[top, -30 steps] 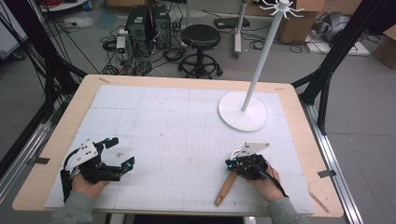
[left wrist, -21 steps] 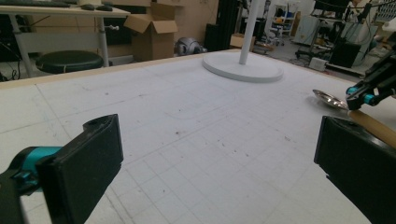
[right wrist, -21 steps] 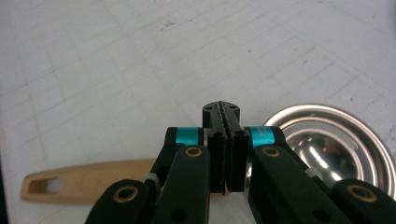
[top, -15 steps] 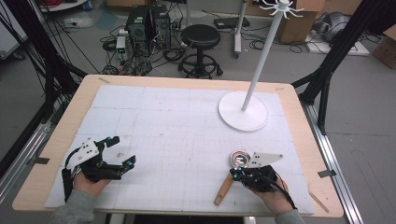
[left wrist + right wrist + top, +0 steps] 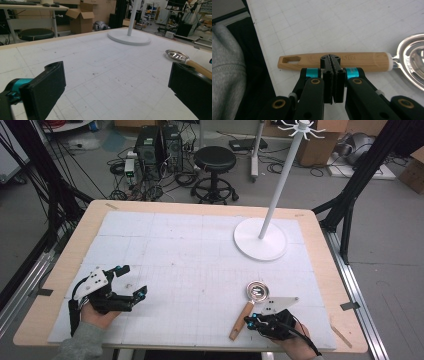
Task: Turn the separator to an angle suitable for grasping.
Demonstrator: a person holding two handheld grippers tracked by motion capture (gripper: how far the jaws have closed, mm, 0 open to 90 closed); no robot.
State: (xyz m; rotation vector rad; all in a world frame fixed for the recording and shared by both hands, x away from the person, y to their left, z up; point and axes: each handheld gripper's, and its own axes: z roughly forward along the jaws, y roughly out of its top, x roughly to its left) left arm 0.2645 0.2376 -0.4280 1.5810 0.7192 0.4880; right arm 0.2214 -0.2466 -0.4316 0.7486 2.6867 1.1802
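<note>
A utensil with a wooden handle [image 5: 241, 316] and a shiny metal bowl [image 5: 257, 291] lies flat on the white gridded mat, near the front right. My right gripper [image 5: 249, 322] sits just right of the handle's lower half, close to the table's front edge. In the right gripper view its jaws are pressed together with nothing between them, and their tips [image 5: 333, 60] overlap the handle [image 5: 362, 61] lying crosswise beyond them. My left gripper [image 5: 132, 280] rests at the front left, open wide. In the left gripper view the space between its jaws [image 5: 116, 90] holds nothing, and the metal bowl [image 5: 178, 54] lies far off.
A white stand with a round base [image 5: 260, 239] and a tall pole [image 5: 282, 175] occupies the back right of the mat [image 5: 190, 255]; its base [image 5: 129, 39] also shows far ahead of the left gripper. A grey sleeve [image 5: 227, 72] is at the table's front edge.
My right gripper has drawn back toward the front edge, uncovering the utensil's metal bowl. The utensil and my left gripper have stayed where they were.
</note>
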